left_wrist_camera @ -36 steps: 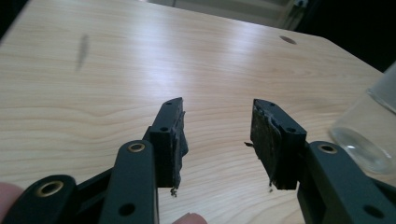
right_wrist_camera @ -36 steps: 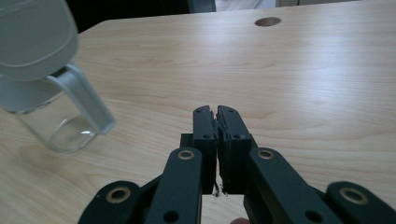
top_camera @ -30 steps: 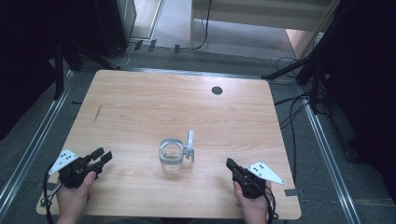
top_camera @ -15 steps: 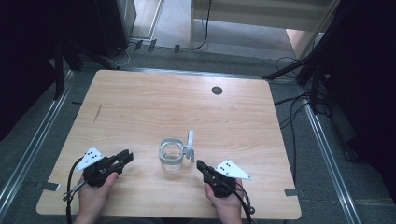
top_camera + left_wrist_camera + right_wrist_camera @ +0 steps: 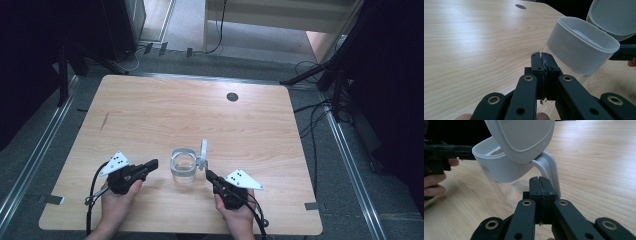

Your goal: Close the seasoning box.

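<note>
Both hands are entering from the near edge, each holding a gripper low and angled inward. The left gripper is showing its jaws pressed together, empty. The right gripper is likewise showing closed, empty jaws.

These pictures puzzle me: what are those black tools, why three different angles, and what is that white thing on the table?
No robot here: a person holds a hand tool in each hand. The left gripper and the right gripper each have two black fingers, pressed shut and holding nothing.

The high view comes from a fixed camera above the wooden table. The other two views come from small cameras that ride on the tools and look along their fingers, so the same scene appears close up from either side.

Between the tools stands a clear jug with a white upper part, a white handle and a white hinged lid standing open. Neither tool touches it. A dark round hole sits near the table's far edge.
</note>
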`<move>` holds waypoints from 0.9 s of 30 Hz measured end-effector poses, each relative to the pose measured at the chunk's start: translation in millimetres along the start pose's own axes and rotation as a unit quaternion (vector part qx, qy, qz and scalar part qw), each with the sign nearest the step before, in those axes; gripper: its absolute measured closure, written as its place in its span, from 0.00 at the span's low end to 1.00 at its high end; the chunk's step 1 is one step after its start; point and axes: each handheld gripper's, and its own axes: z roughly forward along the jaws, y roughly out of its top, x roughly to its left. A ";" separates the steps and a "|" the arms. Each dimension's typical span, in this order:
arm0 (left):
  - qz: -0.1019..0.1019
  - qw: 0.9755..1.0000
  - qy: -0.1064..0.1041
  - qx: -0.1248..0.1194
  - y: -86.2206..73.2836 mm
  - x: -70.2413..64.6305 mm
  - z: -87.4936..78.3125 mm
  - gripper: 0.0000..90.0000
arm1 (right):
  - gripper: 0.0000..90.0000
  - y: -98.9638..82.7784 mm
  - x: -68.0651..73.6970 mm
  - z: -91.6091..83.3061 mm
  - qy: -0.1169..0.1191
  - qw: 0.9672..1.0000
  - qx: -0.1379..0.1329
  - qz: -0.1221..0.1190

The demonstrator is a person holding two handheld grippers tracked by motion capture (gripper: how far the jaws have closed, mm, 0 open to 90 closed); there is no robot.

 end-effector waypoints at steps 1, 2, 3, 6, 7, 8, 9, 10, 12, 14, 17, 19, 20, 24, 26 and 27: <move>0.000 1.000 0.000 0.000 0.0 0.0 0.0 1.00 | 1.00 0.0 0.0 0.0 0.000 1.000 0.000 0.000; -0.002 1.000 -0.002 0.004 0.9 -0.7 6.7 1.00 | 1.00 0.3 -0.9 0.7 0.004 1.000 0.005 -0.002; -0.002 1.000 -0.002 0.004 0.9 -0.7 6.7 1.00 | 1.00 0.2 -1.8 2.1 0.008 1.000 0.006 -0.004; -0.010 1.000 -0.003 0.005 3.1 -0.3 16.1 1.00 | 1.00 -0.4 -3.8 8.8 0.012 1.000 0.017 -0.005; -0.010 1.000 -0.003 0.005 3.1 -0.3 16.1 1.00 | 1.00 -0.9 -4.5 11.1 0.010 1.000 0.017 -0.003; -0.011 1.000 -0.003 0.006 3.5 -0.3 17.2 1.00 | 1.00 -1.1 -5.6 12.5 0.010 1.000 0.019 0.000; -0.011 1.000 -0.008 0.006 3.8 0.2 18.2 1.00 | 1.00 -1.1 -6.8 13.8 0.009 1.000 0.021 0.003; -0.011 1.000 -0.008 0.006 3.7 0.1 18.4 1.00 | 1.00 -1.1 -7.6 14.8 0.007 1.000 0.021 0.004; -0.010 1.000 -0.009 0.009 3.4 0.7 18.8 1.00 | 1.00 -1.1 -9.3 16.0 0.006 1.000 0.023 0.002; -0.008 1.000 -0.011 0.010 3.1 1.1 19.3 1.00 | 1.00 -1.1 -10.1 16.5 0.005 1.000 0.024 0.000; -0.009 1.000 -0.012 0.012 2.7 1.2 20.0 1.00 | 1.00 -0.1 -13.6 18.2 -0.001 1.000 0.025 0.002; -0.007 1.000 -0.011 0.013 2.9 1.6 20.3 0.99 | 1.00 2.3 -17.1 21.9 -0.001 1.000 0.023 0.010; -0.006 1.000 -0.011 0.013 3.2 2.1 20.3 0.99 | 1.00 3.1 -18.3 23.6 -0.002 1.000 0.022 0.010; -0.012 1.000 -0.011 0.009 5.7 4.5 22.5 0.99 | 1.00 6.5 -22.7 32.1 -0.005 1.000 0.023 0.017; -0.014 1.000 -0.013 0.008 7.3 4.6 26.9 0.99 | 1.00 9.0 -27.0 37.4 -0.007 1.000 0.021 0.017; -0.013 1.000 -0.014 0.008 7.3 4.5 28.3 0.99 | 1.00 9.9 -28.4 39.0 -0.008 1.000 0.021 0.016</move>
